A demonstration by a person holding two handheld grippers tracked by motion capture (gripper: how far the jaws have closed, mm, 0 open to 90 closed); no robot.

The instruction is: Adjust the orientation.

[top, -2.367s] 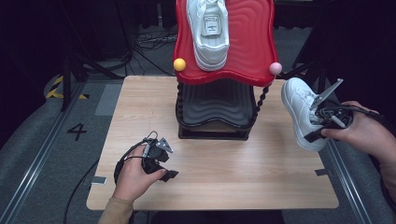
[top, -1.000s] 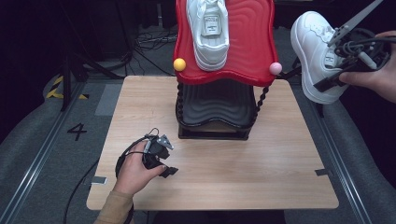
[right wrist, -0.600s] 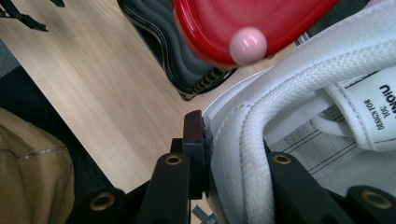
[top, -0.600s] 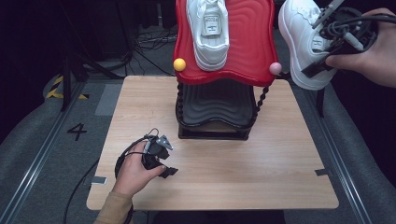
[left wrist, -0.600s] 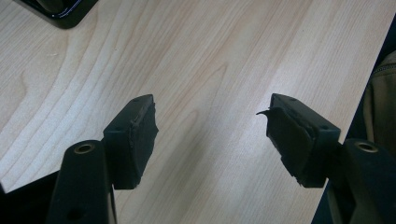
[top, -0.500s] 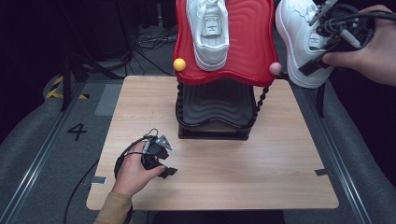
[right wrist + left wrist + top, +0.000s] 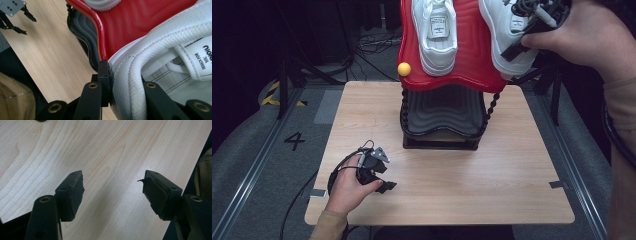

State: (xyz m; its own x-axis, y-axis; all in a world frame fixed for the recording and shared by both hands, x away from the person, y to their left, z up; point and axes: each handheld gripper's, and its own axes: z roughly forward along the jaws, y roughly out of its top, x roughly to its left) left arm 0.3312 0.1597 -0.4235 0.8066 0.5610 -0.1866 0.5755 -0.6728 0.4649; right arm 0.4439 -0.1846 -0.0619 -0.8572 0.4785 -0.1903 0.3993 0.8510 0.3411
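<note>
Up on the glossy red wavy plastic tray [image 7: 472, 55] of the two-tier rack, a white lace-up sneaker with a printed tongue label [image 7: 436, 35] already lies lengthwise, toe toward the desk's near side, on the tray's left half. A second white leather sneaker [image 7: 507, 35] hangs over the tray's right half, its toe near the tray's front rim — whether the sole touches the red surface cannot be told from the high view. Below the red tray sits a black ribbed tray of the same wavy shape [image 7: 442, 107], with nothing showing on the part that can be seen; twisted black posts join the two tiers, and a small yellow ball [image 7: 404, 69] caps the left post. The right tool [image 7: 125, 100] is clamped on the second sneaker's padded collar: in the right gripper view one black jaw presses the outside of the heel wall and the other sits inside the shoe opening, the white rim squeezed between them. The left tool [image 7: 374, 172] rests low on the pale wooden desk [image 7: 512, 170] near its front left corner, held in the person's left hand [image 7: 347, 187] — its jaws stand wide apart over bare wood, gripping nothing.
</note>
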